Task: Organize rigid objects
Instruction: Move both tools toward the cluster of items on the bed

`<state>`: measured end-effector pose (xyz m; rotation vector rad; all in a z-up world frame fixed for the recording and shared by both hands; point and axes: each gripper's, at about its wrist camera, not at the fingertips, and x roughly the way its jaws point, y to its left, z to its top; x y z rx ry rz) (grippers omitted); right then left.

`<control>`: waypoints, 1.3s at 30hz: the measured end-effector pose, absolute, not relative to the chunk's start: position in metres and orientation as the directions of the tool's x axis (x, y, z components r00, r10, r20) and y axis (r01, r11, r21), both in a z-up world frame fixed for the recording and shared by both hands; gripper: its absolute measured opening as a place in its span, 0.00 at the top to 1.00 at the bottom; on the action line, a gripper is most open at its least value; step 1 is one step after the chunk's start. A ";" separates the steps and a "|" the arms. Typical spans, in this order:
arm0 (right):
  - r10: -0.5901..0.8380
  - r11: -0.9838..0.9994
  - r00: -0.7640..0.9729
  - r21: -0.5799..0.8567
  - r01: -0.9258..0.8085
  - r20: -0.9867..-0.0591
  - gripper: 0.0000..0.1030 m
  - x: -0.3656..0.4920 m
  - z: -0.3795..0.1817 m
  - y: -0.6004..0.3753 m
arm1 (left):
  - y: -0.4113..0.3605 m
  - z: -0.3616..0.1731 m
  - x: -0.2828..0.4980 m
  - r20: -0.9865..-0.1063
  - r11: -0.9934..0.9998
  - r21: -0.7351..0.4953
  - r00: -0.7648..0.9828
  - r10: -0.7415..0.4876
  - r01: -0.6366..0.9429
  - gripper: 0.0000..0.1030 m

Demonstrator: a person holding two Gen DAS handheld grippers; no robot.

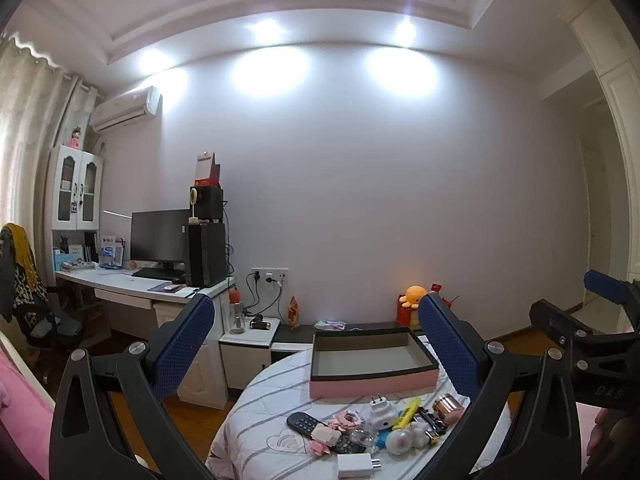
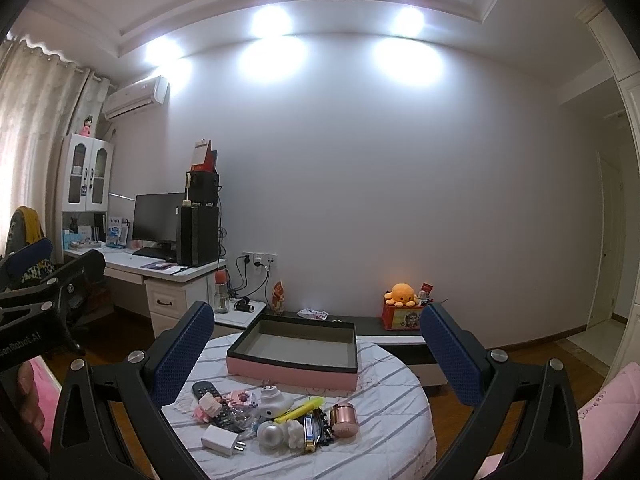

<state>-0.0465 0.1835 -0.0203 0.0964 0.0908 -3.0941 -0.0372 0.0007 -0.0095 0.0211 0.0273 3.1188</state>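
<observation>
Tools both wide open, level, holding nothing. Left tool (image 1: 316,344) frames the lower centre of the left wrist view; right tool (image 2: 316,344) does the same in the right wrist view. Each tool also shows at the edge of the other's picture, with part of a hand below it.

Round surface (image 2: 392,364) under a white cloth with grey stripes sits at lower centre of both views. Pink box (image 2: 294,374) with dark rim and grey inside stands open at the far side of the surface, nothing in it.

Pile of small items lies nearer the cameras, apart from the box: black remote control (image 2: 204,392), white charger plug (image 2: 220,440), yellow highlighter (image 2: 302,408), rose-gold jar (image 2: 344,420), white round lamp (image 2: 270,434). Items touch or overlap one another; several smaller pieces too cluttered to identify.
</observation>
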 end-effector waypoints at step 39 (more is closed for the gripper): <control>-0.056 -0.998 -0.977 -0.013 0.060 -0.206 0.00 -0.137 -0.050 0.198 | 0.015 -0.040 -0.138 -0.141 -0.998 0.064 -0.990 0.019 -0.028 0.00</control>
